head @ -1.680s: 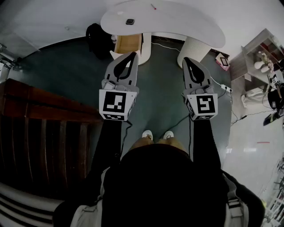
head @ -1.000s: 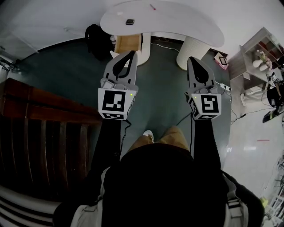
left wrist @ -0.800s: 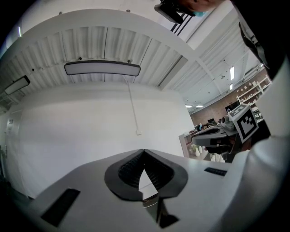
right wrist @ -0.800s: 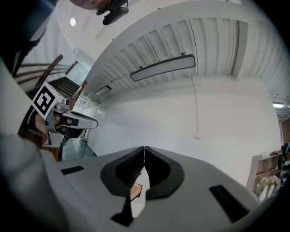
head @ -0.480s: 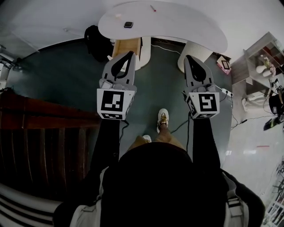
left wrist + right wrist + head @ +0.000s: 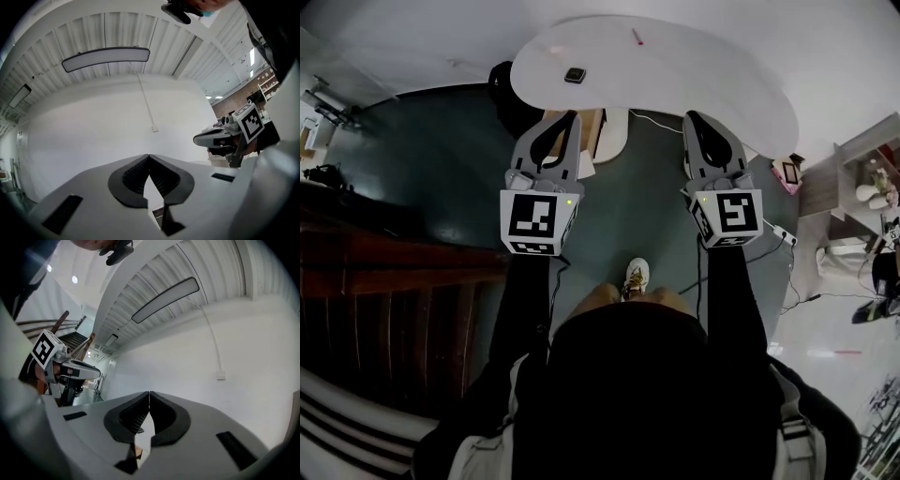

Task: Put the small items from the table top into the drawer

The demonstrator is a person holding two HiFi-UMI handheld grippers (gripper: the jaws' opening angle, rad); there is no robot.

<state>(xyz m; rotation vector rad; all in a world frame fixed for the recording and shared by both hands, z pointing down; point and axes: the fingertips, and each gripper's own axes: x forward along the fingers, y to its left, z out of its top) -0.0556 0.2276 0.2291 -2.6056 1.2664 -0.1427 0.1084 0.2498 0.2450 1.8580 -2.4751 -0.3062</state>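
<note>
In the head view a white curved table [image 6: 703,66] stands ahead of me. On it lie a small dark square item [image 6: 574,75] at the left and a thin red item [image 6: 637,37] farther back. Under the table's left part an open wooden drawer [image 6: 581,127] shows. My left gripper [image 6: 570,116] is shut and empty, its tips just short of the table's near edge above the drawer. The right gripper [image 6: 691,117] is shut and empty too, beside the table's edge. Both gripper views look up at a white wall and ceiling; each shows the other gripper [image 6: 225,136] [image 6: 65,369].
A black bag [image 6: 504,82] sits on the dark floor left of the table. A dark wooden staircase [image 6: 384,262] fills the left side. A power strip and cables [image 6: 778,232] lie at the right, with a shelf unit [image 6: 862,178] beyond. My shoe [image 6: 637,277] shows below.
I have stepped toward the table: it now looks nearer and both gripper tips reach its near edge. My forward foot has shifted. Both grippers stay shut.
</note>
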